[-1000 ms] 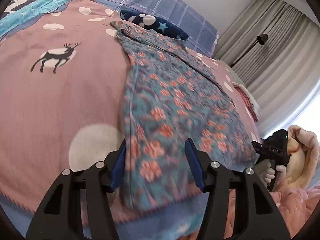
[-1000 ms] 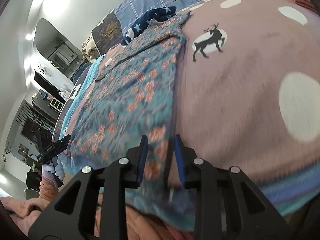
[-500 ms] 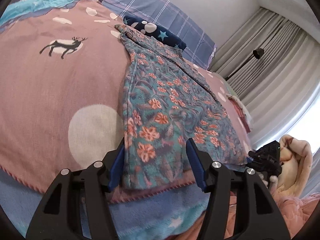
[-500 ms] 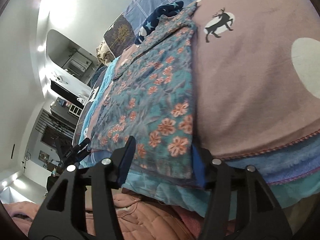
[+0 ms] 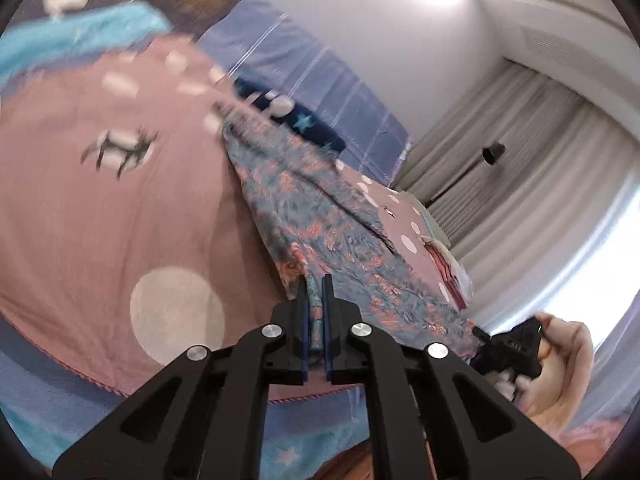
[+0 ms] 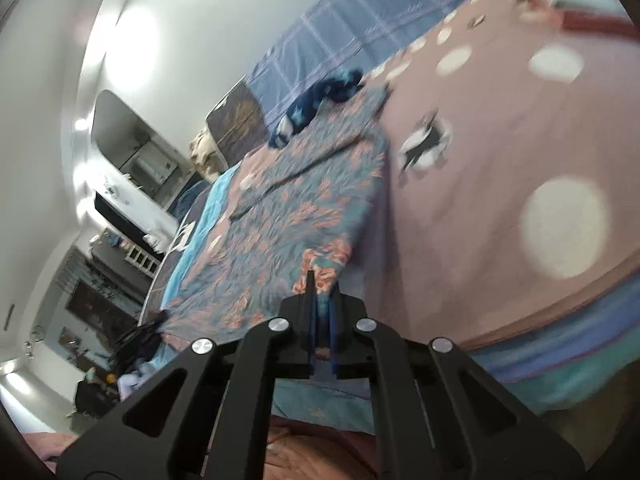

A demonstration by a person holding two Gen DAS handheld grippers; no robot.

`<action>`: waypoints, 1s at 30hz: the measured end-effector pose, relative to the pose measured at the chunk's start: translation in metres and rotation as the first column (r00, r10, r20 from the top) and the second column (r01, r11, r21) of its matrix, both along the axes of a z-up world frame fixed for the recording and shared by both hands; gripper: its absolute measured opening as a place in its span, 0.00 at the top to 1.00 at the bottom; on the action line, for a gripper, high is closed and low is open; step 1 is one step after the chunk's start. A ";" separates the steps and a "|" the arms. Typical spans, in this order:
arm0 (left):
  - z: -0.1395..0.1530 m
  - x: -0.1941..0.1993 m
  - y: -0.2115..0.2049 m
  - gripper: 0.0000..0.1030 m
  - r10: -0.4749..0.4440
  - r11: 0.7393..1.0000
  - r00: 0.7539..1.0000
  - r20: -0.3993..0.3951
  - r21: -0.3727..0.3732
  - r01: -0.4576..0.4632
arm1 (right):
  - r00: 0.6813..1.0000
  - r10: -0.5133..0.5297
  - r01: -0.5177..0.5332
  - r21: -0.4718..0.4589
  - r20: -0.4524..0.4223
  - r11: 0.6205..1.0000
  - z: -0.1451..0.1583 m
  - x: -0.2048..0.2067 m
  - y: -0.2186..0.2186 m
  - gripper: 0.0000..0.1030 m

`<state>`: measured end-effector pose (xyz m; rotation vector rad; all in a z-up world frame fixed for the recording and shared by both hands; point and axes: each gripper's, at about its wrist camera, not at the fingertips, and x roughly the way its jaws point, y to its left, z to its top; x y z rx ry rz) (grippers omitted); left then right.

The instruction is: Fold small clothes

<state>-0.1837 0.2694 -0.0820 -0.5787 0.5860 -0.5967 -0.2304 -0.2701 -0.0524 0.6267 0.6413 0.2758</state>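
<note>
Left wrist view: the left gripper (image 5: pixel 315 292) sits at the lower middle of the frame, its jaws clamped on the near hem of the floral garment (image 5: pixel 320 224), with a strip of the teal and orange cloth pinched between the blue pads (image 5: pixel 305 320). From that pinch the garment runs up toward the upper middle of the frame, lying on the pink blanket (image 5: pixel 100 216), and its near corner is drawn up off the blanket. A white circle and a small deer print mark the blanket at the left. Above the far end of the garment lies a dark blue starry cloth (image 5: pixel 308 124), with a blue checked pillow (image 5: pixel 312 76) behind it. Grey curtains (image 5: pixel 532 152) fill the right side. At the lower right, the right gripper (image 5: pixel 480 334) reaches the garment's other near corner, held by a hand (image 5: pixel 560 360).

Right wrist view: the right gripper (image 6: pixel 320 292) is likewise closed on the garment's (image 6: pixel 296 208) near edge, cloth showing between its pads at the lower middle of the frame. The garment spreads toward the upper middle, with the blanket (image 6: pixel 480 168) on its right. At the lower left the left gripper (image 6: pixel 156 318) meets the opposite corner, too blurred to make out its jaws there. The whole view is smeared.
</note>
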 end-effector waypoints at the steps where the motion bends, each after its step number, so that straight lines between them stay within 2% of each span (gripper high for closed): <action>1: 0.000 -0.002 -0.003 0.95 -0.008 1.000 1.000 -0.002 0.022 0.008 | 1.000 0.002 -0.002 0.002 -0.024 1.000 -0.005 -0.001 -0.004 0.96; 6: -0.032 0.010 -0.006 0.95 -0.001 0.999 0.994 -0.111 0.032 0.005 | 0.994 0.030 -0.027 0.026 -0.104 0.999 -0.042 0.009 0.006 0.96; 10: -0.049 0.012 -0.003 0.95 0.021 0.998 0.987 -0.156 0.059 -0.012 | 0.993 0.017 -0.015 0.020 -0.120 1.000 -0.046 0.013 0.003 0.95; 12: -0.050 0.009 -0.001 0.87 0.041 0.996 0.986 -0.160 0.081 -0.028 | 0.993 0.010 -0.007 0.025 -0.120 1.000 -0.045 0.011 0.000 0.92; 13: -0.050 0.008 0.000 0.79 0.049 0.996 0.986 -0.161 0.086 -0.035 | 0.993 0.002 0.000 0.023 -0.120 1.000 -0.045 0.011 -0.003 0.90; 14: -0.050 0.007 0.001 0.64 0.059 0.995 0.984 -0.166 0.088 -0.045 | 0.993 -0.002 0.006 0.028 -0.121 1.000 -0.046 0.011 -0.005 0.90; 15: -0.050 0.007 0.001 0.58 0.062 0.995 0.984 -0.169 0.088 -0.048 | 0.992 0.001 0.004 0.040 -0.123 0.999 -0.048 0.010 -0.006 0.89; 16: -0.051 0.006 -0.001 0.57 0.053 0.995 0.985 -0.165 0.087 -0.039 | 0.992 0.012 -0.004 0.059 -0.126 0.998 -0.052 0.010 -0.008 0.87; 18: -0.054 0.007 -0.003 0.57 0.037 0.996 0.985 -0.168 0.090 -0.021 | 0.990 0.031 -0.020 0.082 -0.139 0.996 -0.058 0.013 -0.008 0.71; 19: -0.055 0.007 -0.005 0.57 0.022 0.997 0.985 -0.170 0.083 -0.008 | 0.988 0.040 -0.028 0.085 -0.146 0.996 -0.060 0.015 -0.006 0.68; 21: -0.057 0.009 -0.007 0.57 0.012 0.998 0.985 -0.172 0.068 -0.001 | 0.987 0.069 -0.056 0.087 -0.148 0.995 -0.066 0.019 0.000 0.62; 22: -0.057 0.009 -0.006 0.67 0.008 0.998 0.985 -0.171 0.057 0.002 | 0.987 0.076 -0.064 0.092 -0.142 0.994 -0.068 0.021 0.001 0.61; 23: -0.058 0.010 -0.005 0.94 -0.004 0.999 0.985 -0.172 0.036 0.011 | 0.987 0.084 -0.069 0.108 -0.134 0.992 -0.070 0.023 0.001 0.61; 24: -0.059 0.012 -0.004 0.96 -0.012 1.000 0.985 -0.174 0.019 0.016 | 0.988 0.084 -0.068 0.120 -0.133 0.990 -0.069 0.024 0.001 0.73; 25: -0.057 0.013 -0.003 0.96 -0.002 1.000 0.985 -0.171 0.002 0.003 | 0.987 0.090 -0.069 0.152 -0.130 0.986 -0.069 0.025 -0.001 0.89; 26: -0.052 0.011 -0.003 0.96 0.004 1.000 0.988 -0.156 -0.008 -0.005 | 0.989 0.089 -0.066 0.192 -0.116 0.979 -0.067 0.023 -0.004 0.95; 30: -0.002 -0.007 0.000 0.96 0.019 0.998 1.000 -0.002 -0.051 -0.019 | 0.998 0.055 -0.062 0.243 0.033 0.968 -0.028 0.005 -0.015 0.96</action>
